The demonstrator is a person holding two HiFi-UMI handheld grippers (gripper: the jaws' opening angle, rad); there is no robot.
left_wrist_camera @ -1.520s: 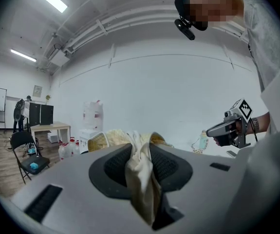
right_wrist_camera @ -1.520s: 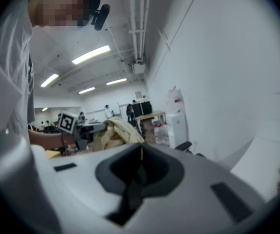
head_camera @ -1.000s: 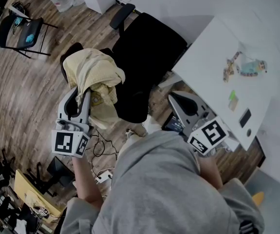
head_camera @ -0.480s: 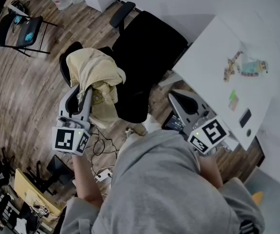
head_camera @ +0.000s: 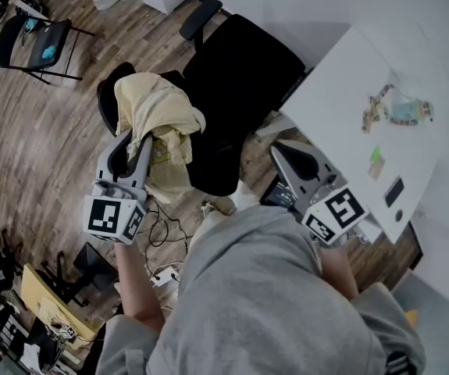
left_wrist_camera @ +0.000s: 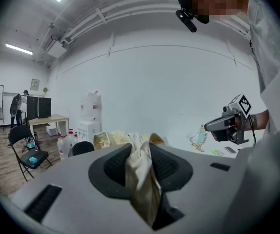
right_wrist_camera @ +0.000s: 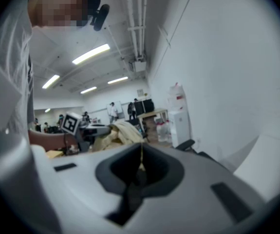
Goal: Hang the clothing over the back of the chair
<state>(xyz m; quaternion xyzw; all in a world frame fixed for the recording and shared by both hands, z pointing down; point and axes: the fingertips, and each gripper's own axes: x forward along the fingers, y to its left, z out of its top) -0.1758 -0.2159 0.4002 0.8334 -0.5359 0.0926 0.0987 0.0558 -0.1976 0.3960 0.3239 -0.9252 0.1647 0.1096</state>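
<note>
The pale yellow clothing (head_camera: 158,112) lies bunched over the back of the black office chair (head_camera: 240,76), with one end hanging down toward the floor. My left gripper (head_camera: 134,137) is at the garment's lower left side, shut on a fold of it. In the left gripper view that cloth (left_wrist_camera: 142,179) fills the slot between the jaws. My right gripper (head_camera: 280,151) is held in front of the chair's right side, near the table corner. Its jaws are shut with nothing in them. The right gripper view shows the garment (right_wrist_camera: 122,130) further off, beyond its closed jaws.
A white table (head_camera: 349,116) with small items stands to the right of the chair. A black folding chair (head_camera: 33,45) is at the far left on the wooden floor. Cables (head_camera: 162,241) lie by the person's feet, and clutter fills the lower left corner.
</note>
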